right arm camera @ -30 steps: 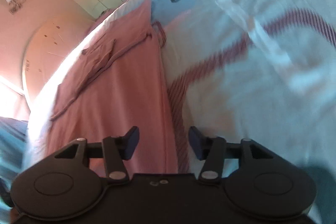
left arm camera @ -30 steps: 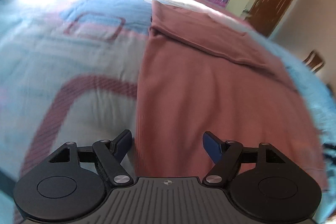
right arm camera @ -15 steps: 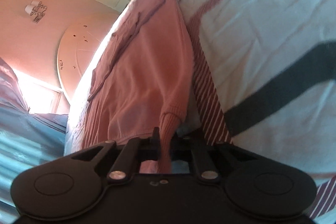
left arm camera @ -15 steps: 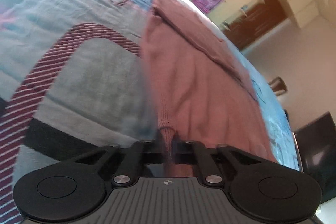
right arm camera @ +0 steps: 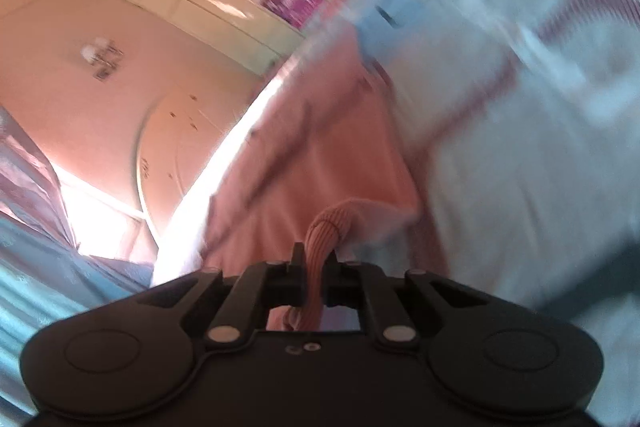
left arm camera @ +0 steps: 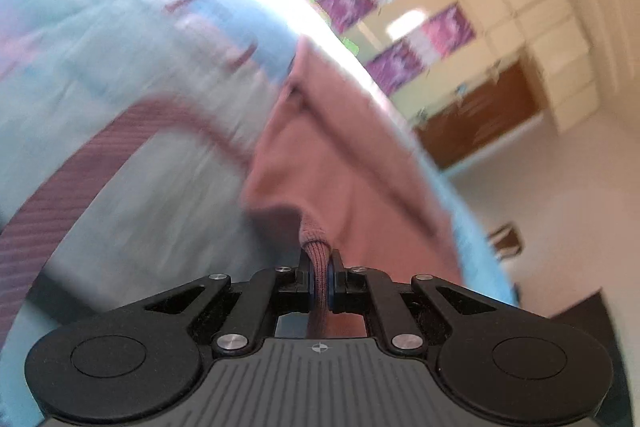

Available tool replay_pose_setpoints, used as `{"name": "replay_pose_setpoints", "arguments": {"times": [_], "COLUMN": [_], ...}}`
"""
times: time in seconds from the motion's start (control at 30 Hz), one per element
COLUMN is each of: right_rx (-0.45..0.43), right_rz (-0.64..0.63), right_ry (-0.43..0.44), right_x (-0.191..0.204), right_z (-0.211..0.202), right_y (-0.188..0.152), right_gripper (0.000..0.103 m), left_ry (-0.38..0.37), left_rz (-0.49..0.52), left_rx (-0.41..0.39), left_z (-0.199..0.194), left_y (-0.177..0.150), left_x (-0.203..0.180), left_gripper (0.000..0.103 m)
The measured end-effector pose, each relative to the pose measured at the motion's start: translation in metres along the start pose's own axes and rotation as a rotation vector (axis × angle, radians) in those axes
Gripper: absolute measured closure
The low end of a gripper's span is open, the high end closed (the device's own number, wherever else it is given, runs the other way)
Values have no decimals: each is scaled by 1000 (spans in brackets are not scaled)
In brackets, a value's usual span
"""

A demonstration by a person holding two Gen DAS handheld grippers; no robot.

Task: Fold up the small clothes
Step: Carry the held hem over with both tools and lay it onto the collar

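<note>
A dusty-pink knit garment [left arm camera: 340,155] lies stretched along the bed, its far end toward the wall. My left gripper [left arm camera: 319,267] is shut on the ribbed hem at the garment's near left corner, and the cloth bunches up into the jaws. In the right wrist view the same pink garment [right arm camera: 320,155] runs away from me, and my right gripper [right arm camera: 316,259] is shut on the ribbed hem at the near right corner. Both corners are lifted off the bedcover. Both pictures are blurred by motion.
The bed wears a pale blue cover [left arm camera: 120,131] with dark red striped curved bands [right arm camera: 580,7]. Beyond it stand cream cupboards with purple posters [left arm camera: 404,27], a brown wooden door [left arm camera: 480,111] and a round headboard [right arm camera: 180,139].
Both grippers went from open over the near hem to shut on its corners, then lifted them so the cloth bunches. Both views tilted and the left one rolled.
</note>
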State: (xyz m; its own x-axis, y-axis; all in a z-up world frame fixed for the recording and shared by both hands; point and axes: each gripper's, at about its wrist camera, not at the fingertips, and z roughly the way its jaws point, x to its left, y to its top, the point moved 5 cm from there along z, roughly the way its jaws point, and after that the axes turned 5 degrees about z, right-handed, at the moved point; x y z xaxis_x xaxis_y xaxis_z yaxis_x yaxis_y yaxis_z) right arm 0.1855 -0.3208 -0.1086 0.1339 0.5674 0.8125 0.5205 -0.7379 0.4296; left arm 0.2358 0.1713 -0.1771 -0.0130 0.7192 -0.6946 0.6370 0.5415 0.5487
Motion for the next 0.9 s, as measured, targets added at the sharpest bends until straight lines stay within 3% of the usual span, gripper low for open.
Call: {"name": "replay_pose_setpoints", "arguments": {"times": [0.17, 0.33, 0.53, 0.63, 0.7, 0.73, 0.77, 0.8, 0.83, 0.9], "right_rx": [-108, -161, -118, -77, -44, -34, -35, -45, -77, -114], "right_rz": [-55, -42, 36, 45, 17, -9, -34, -49, -69, -127], "right_ry": [23, -2, -27, -59, -72, -75, -94, -105, -109, -100], "right_x": [42, 59, 35, 16, 6, 4, 3, 2, 3, 5], "right_z": [40, 119, 224, 265, 290, 299, 303, 305, 302, 294], "right_y": [65, 143, 223, 238, 244, 244, 244, 246, 247, 248], "right_gripper": [96, 96, 96, 95, 89, 79, 56, 39, 18, 32], "left_ry": [-53, -45, 21, 58, 66, 58, 47, 37, 48, 89], "left_rz": [-36, -33, -19, 13, 40, 48, 48, 46, 62, 133], "left_rx": [-114, -128, -62, -24, -18, -22, -28, -45, -79, -123], "left_z": [51, 141, 248, 290, 308, 308, 307, 306, 301, 295], "left_y": [75, 153, 215, 226, 230, 231, 231, 233, 231, 232], "left_x": [-26, -47, -42, -35, -31, -30, -29, -29, -30, -33], "left_gripper": [98, 98, 98, 98, 98, 94, 83, 45, 14, 12]}}
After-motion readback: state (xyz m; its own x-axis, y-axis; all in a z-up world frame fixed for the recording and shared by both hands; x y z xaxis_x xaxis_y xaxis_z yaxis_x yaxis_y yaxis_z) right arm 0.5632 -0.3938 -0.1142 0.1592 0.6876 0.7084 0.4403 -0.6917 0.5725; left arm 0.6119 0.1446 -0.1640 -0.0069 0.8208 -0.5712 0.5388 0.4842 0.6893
